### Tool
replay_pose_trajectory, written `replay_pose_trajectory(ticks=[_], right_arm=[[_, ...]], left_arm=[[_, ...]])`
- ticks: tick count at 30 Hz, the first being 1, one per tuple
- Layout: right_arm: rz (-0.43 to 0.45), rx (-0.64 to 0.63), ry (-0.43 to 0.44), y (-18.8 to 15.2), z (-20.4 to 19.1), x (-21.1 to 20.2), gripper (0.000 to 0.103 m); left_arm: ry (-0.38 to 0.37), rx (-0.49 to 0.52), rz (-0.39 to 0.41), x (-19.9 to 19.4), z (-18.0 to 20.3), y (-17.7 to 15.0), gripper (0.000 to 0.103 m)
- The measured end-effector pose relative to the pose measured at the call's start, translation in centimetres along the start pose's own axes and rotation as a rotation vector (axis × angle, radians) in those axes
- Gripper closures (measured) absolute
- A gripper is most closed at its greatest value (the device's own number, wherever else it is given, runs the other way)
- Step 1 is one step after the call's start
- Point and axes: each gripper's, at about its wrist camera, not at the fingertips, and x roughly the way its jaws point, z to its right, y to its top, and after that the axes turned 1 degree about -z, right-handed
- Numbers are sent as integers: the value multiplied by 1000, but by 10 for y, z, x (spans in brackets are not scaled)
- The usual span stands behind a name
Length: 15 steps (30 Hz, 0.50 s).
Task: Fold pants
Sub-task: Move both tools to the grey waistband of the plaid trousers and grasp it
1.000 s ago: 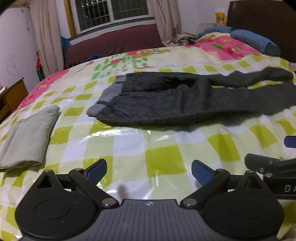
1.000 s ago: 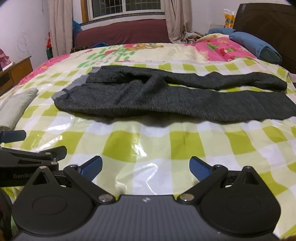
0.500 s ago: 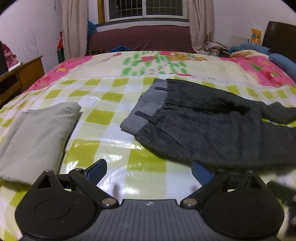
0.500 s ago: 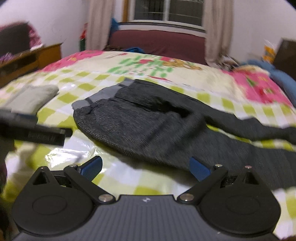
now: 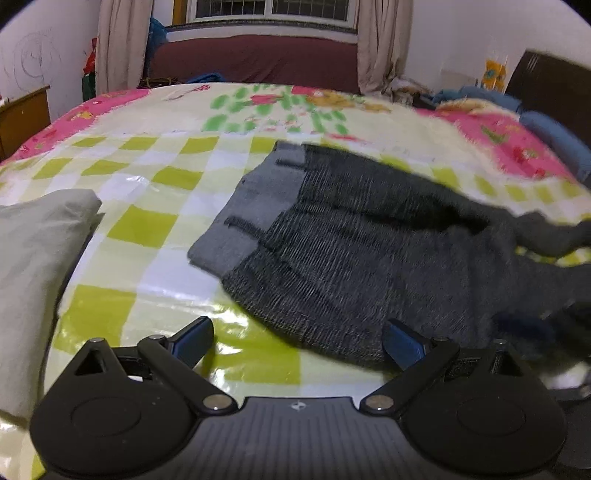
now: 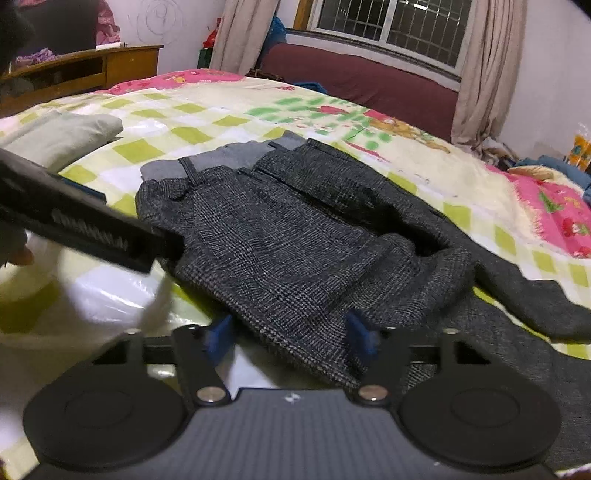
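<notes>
I'm standing over a bed [image 5: 155, 177] wearing a glossy yellow-green checked cover, pink florals running along its far edge. A barred window [image 6: 391, 33] is sitting behind beige curtains [image 6: 484, 70], with a maroon sofa [image 5: 255, 62] stretching under it against scribbled white walls. A wooden desk [image 6: 92, 70] is sitting off left.

The pants [image 6: 295, 236] are coarse, matt woven cloth, dark grey with a faint check, their waistband lining [image 5: 240, 221] smoother and paler. The bed cover [image 5: 155, 280] looks like glossy plastic sheeting, and the folded grey garment [image 5: 33, 266] beside it is soft matt cloth.
</notes>
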Motion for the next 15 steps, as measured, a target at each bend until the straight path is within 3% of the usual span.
replay_pose_trajectory(ticks=[3,8,15], right_arm=[[5,-1,12,-1,2,-2,48],[13,-20,66,-5,1,-8,43],[22,-52,39,-2,-2,-1,44]], left_arm=[[-38,-8,-22,-2,2,-2,0],[-38,22,-39,2,8,-10,0],[-35,22,-25,15,12,2,0]])
